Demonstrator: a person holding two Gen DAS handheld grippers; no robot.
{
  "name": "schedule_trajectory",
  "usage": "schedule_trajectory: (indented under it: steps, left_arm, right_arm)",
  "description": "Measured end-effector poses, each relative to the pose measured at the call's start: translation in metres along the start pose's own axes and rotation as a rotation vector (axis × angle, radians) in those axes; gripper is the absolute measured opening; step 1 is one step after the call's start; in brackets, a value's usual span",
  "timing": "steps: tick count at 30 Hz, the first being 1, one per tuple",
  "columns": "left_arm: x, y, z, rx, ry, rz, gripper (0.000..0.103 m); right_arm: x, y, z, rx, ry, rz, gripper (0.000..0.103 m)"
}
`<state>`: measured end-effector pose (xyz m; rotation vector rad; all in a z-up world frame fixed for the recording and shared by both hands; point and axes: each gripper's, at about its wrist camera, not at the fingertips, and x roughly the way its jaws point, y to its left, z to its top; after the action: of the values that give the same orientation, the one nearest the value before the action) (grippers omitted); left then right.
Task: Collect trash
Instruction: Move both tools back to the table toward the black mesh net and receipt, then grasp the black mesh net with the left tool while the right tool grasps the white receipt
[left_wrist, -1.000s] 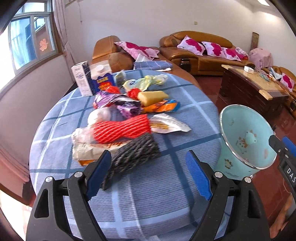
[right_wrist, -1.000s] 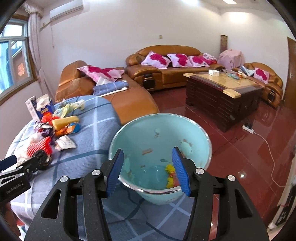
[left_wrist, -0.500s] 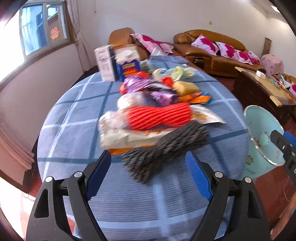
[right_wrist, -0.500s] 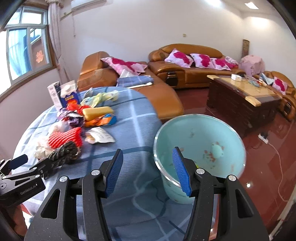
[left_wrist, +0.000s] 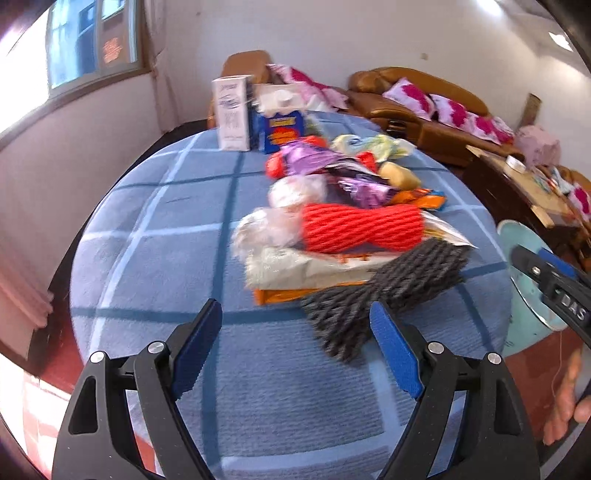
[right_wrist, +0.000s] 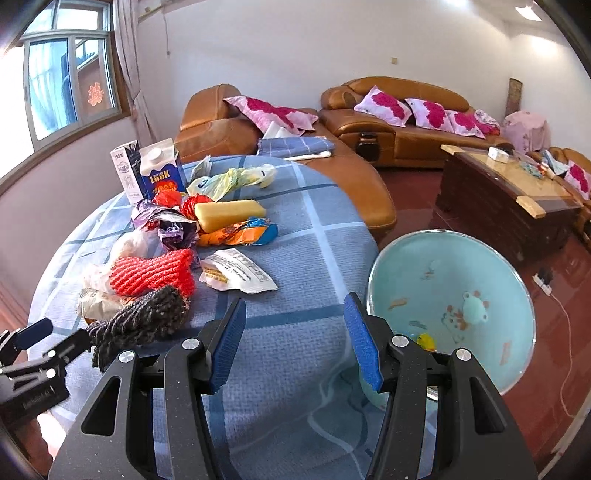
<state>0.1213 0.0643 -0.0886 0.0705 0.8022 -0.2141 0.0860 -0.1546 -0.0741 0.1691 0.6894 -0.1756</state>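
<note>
Round table under a blue checked cloth (right_wrist: 303, 206), strewn with trash. Left gripper (left_wrist: 295, 343) spread wide, empty, hovering over the cloth just short of the dark grey foam net (left_wrist: 388, 288), whose near end lies close by the right-hand blue pad without visible contact. Behind that net, touching it, a red foam net (left_wrist: 362, 229) on top of crumpled clear plastic and a flat wrapper. Farther back: purple foil wrappers (right_wrist: 173, 225), a yellow block (right_wrist: 229, 214), an orange and blue snack bag (right_wrist: 240, 232), a white printed sachet (right_wrist: 236, 273) lying alone nearer the table edge, and a pale yellow-green plastic bag (right_wrist: 232, 177). At the far rim, two upright cartons side by side: a white one (right_wrist: 125, 173) and a blue one marked LOOK (right_wrist: 162, 173) with a cap on top. Right gripper (right_wrist: 295, 339) likewise parted and empty, above the table edge. Just beyond that edge, a pale blue bin (right_wrist: 450, 266) with a cartoon frog inside, tilted toward the camera, holding a little yellow scrap (right_wrist: 426, 341) near its bottom and otherwise mostly bare walls.
</note>
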Motion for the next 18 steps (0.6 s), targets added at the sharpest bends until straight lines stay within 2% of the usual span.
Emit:
schedule_trajectory:
  steps: [6, 8, 12, 15, 17, 18]
  left_arm:
    - [0.019, -0.023, 0.001, 0.064, 0.03, -0.025, 0.077]
    - [0.026, -0.027, 0.0, 0.076, 0.052, -0.048, 0.056]
    - [0.032, -0.029, -0.002, 0.082, 0.063, -0.072, 0.044]
    - [0.031, -0.029, -0.002, 0.089, 0.047, -0.069, 0.029]
    - [0.029, -0.027, -0.002, 0.084, 0.04, -0.079, 0.013]
    - [0.028, -0.026, -0.001, 0.078, 0.041, -0.085, 0.013]
  right_arm:
    - [0.006, 0.002, 0.003, -0.005, 0.008, 0.013, 0.055]
    - [0.009, 0.003, 0.005, -0.003, 0.012, 0.024, 0.055]
    - [0.021, 0.006, 0.013, 0.0, 0.025, 0.056, 0.055]
    - [0.032, 0.009, 0.02, 0.004, 0.033, 0.096, 0.055]
    - [0.04, 0.012, 0.024, 0.006, 0.043, 0.11, 0.055]
    - [0.045, 0.015, 0.026, -0.003, 0.05, 0.12, 0.055]
